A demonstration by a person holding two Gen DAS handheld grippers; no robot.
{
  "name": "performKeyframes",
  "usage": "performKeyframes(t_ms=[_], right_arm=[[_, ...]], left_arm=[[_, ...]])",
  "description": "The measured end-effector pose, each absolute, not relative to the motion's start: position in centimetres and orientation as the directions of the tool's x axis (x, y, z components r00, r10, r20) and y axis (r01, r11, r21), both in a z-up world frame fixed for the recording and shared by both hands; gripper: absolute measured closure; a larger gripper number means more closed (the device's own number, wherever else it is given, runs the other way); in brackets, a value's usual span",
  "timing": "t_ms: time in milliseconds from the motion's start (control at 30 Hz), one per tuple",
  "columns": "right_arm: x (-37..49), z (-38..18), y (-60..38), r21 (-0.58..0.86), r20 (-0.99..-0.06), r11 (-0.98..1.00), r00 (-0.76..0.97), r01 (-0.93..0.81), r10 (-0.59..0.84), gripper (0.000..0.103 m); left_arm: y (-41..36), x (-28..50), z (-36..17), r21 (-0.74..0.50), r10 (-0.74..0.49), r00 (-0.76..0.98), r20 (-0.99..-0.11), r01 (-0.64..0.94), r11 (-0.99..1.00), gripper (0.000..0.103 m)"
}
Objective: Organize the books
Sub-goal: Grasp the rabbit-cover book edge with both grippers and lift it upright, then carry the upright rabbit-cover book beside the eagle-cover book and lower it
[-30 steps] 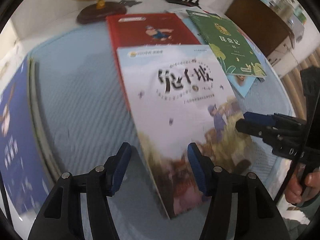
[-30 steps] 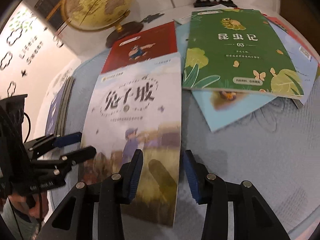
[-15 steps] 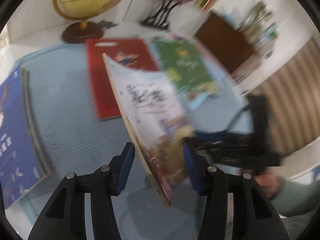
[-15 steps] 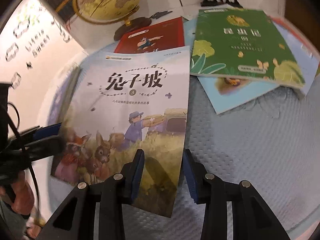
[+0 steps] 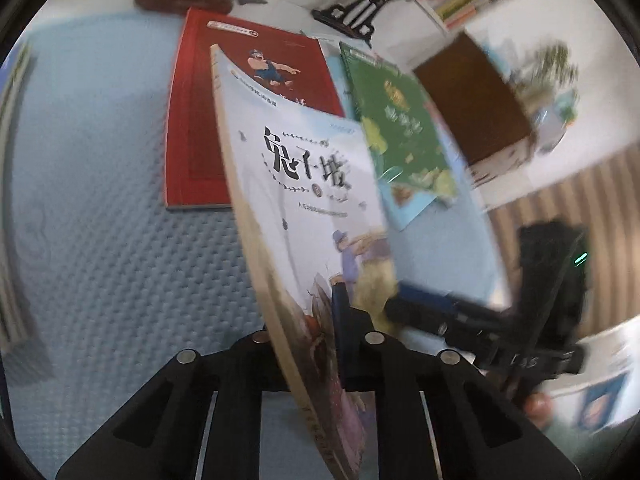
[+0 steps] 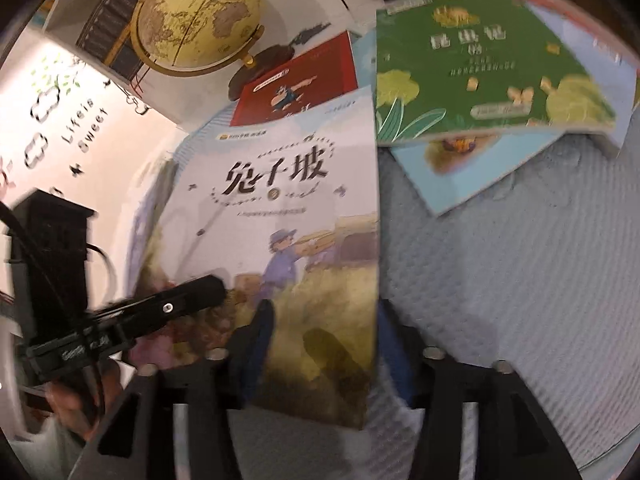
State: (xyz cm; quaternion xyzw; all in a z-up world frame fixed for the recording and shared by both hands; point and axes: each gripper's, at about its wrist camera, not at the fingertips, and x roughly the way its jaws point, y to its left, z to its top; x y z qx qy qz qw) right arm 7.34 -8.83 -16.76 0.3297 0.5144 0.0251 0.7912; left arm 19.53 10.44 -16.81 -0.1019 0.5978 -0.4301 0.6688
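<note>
1. Blue rubber pads on my left gripper (image 5: 308, 344) are pressed together on the lower spine edge of the white rabbit book (image 5: 304, 184); the book stands tilted up off the mat, its cover turned toward the right gripper.
2. My right gripper (image 6: 324, 340) has its jaws opening, set apart either side of the same book's bottom corner, and I judge the pads no longer press the cover.
3. This reads to me as a handover: the left has taken the book and the right is letting go.
4. Beneath lies the pale blue textured mat (image 5: 120, 280). The red book (image 5: 224, 92) lies flat just behind the lifted one, and the green book (image 6: 480, 68) lies on a light blue book (image 6: 460, 176) to the right.
5. At the mat's left edge I see a stack of books (image 5: 12, 200), only partly in view; a globe (image 6: 200, 16) stands behind.
6. Next I would draw the right gripper clear, then carry the book left, I judge toward that stack, keeping the thin cover from flopping or slipping in a one-edge grip.
</note>
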Motion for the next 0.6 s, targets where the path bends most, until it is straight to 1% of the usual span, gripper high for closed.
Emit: performKeyframes(t_ms=[67,100,233,333,367,400,433,467,500,567,600], right_arm=[[6.7,-16.8,-9.4,0.598,-0.771,0.740,0.472,0.308,0.427,0.036],[6.2,-17.0,-9.7,0.623,-0.754,0.718,0.482,0.311,0.446,0.027],[4.1,-18.1,-11.5,0.751,-0.643,0.577,0.551,0.320,0.532,0.026],[4.0,-19.4,-12.3,0.851,-0.519,0.429,0.613,0.304,0.595,0.027],[4.3,-19.8,-12.4,0.872,-0.486,0.389,0.628,0.298,0.608,0.030],[4.9,-20.4,-12.3,0.899,-0.436,0.337,0.643,0.280,0.630,0.040],[5.2,-20.6,-12.3,0.914,-0.406,0.305,0.645,0.269,0.647,0.052],[5.7,-20.9,-12.2,0.920,-0.391,0.285,0.647,0.267,0.655,0.052],[5.8,-20.8,-12.0,0.919,-0.394,0.290,0.648,0.268,0.652,0.054],[5.9,-20.1,-11.6,0.906,-0.420,0.337,0.642,0.256,0.641,0.064],[5.9,-19.4,-11.2,0.888,-0.452,0.387,0.632,0.250,0.629,0.072]], left_arm=[[11.0,20.1,-16.7,-0.723,-0.744,-0.129,-0.656,0.389,0.570,0.094],[11.1,20.4,-16.5,-0.755,-0.766,-0.147,-0.626,0.361,0.547,0.094],[10.8,21.2,-15.9,-0.842,-0.827,-0.203,-0.524,0.273,0.466,0.094],[10.5,21.7,-16.1,-0.889,-0.856,-0.249,-0.453,0.200,0.412,0.094],[10.5,21.9,-16.3,-0.902,-0.864,-0.262,-0.430,0.173,0.397,0.094],[10.5,22.0,-16.8,-0.909,-0.869,-0.267,-0.416,0.146,0.390,0.094],[10.6,22.0,-17.1,-0.908,-0.867,-0.269,-0.420,0.134,0.398,0.094],[10.9,22.0,-17.4,-0.900,-0.860,-0.265,-0.436,0.131,0.416,0.094],[11.4,22.1,-17.5,-0.892,-0.853,-0.261,-0.452,0.128,0.433,0.094],[11.9,22.2,-17.9,-0.869,-0.832,-0.250,-0.495,0.131,0.477,0.094],[12.2,22.1,-17.8,-0.846,-0.811,-0.241,-0.533,0.156,0.510,0.094]])
